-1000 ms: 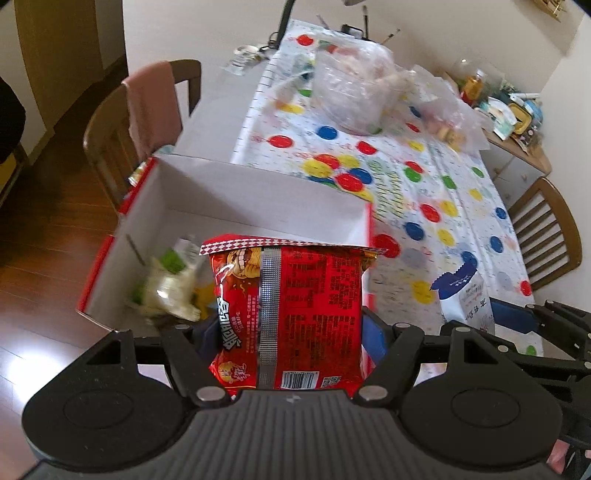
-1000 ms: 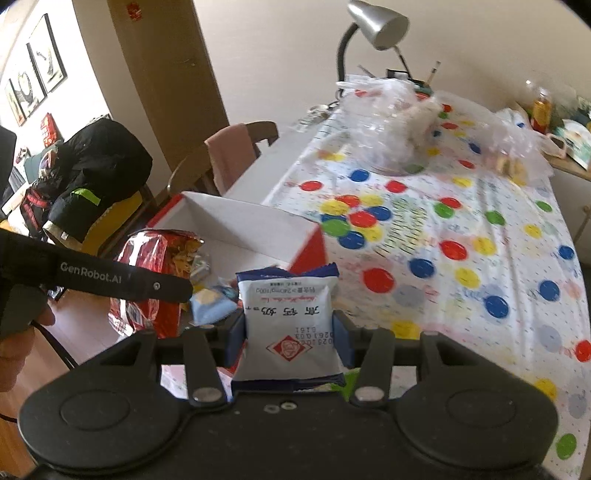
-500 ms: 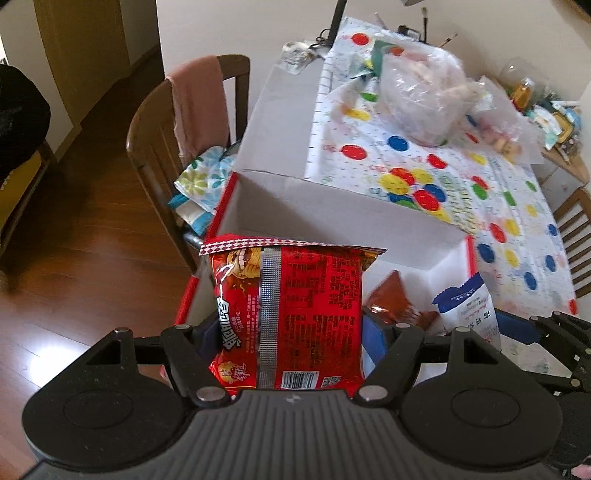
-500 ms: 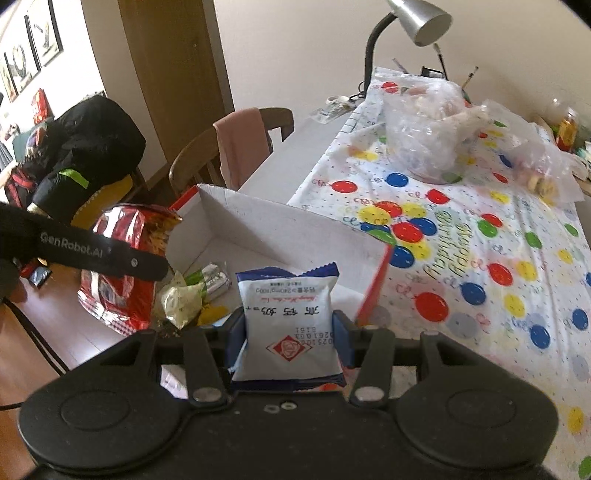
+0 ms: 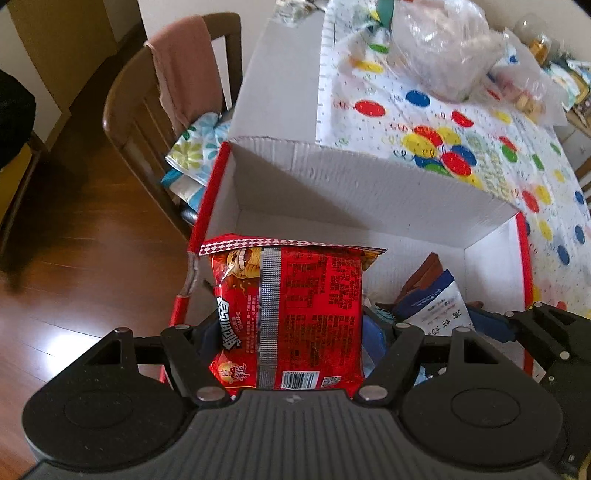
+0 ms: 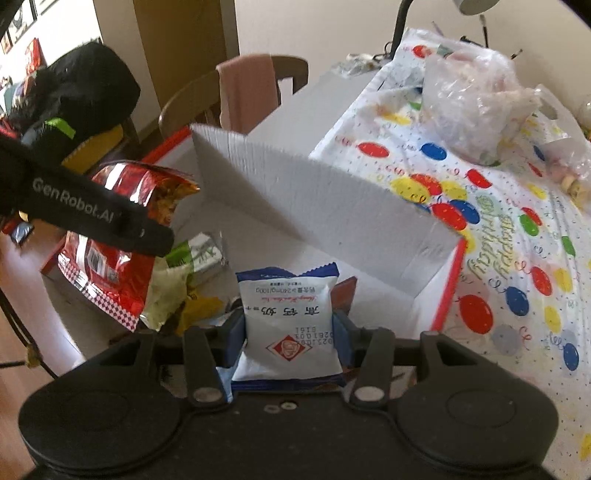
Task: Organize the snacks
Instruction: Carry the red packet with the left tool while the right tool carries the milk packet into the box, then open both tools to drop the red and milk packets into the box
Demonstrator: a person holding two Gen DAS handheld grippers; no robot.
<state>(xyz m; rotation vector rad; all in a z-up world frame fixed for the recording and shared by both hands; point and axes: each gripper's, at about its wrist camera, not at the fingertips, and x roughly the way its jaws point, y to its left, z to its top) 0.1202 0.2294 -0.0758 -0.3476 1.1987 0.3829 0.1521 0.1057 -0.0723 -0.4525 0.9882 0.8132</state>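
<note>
Above white red-edged cardboard box (image 5: 369,192): my left gripper (image 5: 288,332) pinching red foil noodle packet (image 5: 291,314), my right gripper (image 6: 290,332) pinching white-and-blue snack pouch (image 6: 291,317).

Dark brown wooden plank floor (image 5: 74,266) at left, glare patch lower left. Curved-back wooden chair (image 5: 136,122) upper left, pink cloth (image 5: 181,70) draped over its back. Polka-dot tablecloth (image 6: 517,258) covers table at right. Beige wall (image 6: 325,26) top, grey desk lamp (image 6: 472,5) top right.
</note>
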